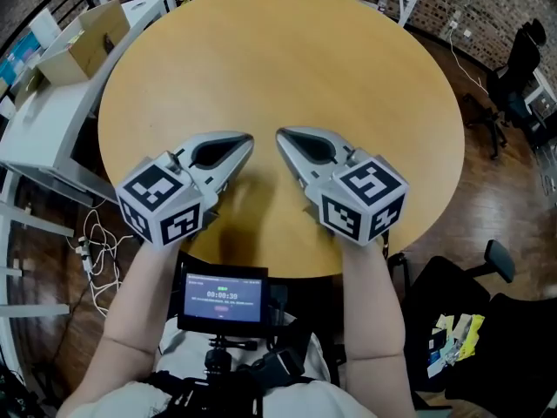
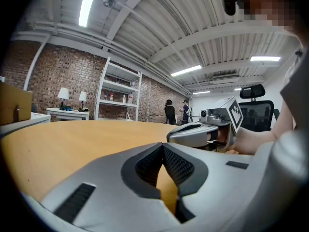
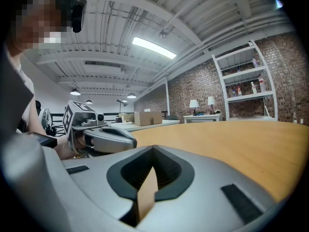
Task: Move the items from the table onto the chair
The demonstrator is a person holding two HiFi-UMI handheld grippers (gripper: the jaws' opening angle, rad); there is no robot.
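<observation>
a: where are the items (image 1: 452, 336)?
b: small packets, lying on the black chair (image 1: 522, 355) just off the round table's (image 1: 287, 59) near right edge.
a: and the grippers?
b: the left gripper (image 1: 250, 139) and right gripper (image 1: 280, 136) sit low over the table's near side, tips almost meeting. each is clenched shut and empty.

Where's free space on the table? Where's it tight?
The round tan wooden table is bare from its far rim to both side rims. Tight only at the near edge, where the left gripper and right gripper sit shut, a narrow gap between their tips.
</observation>
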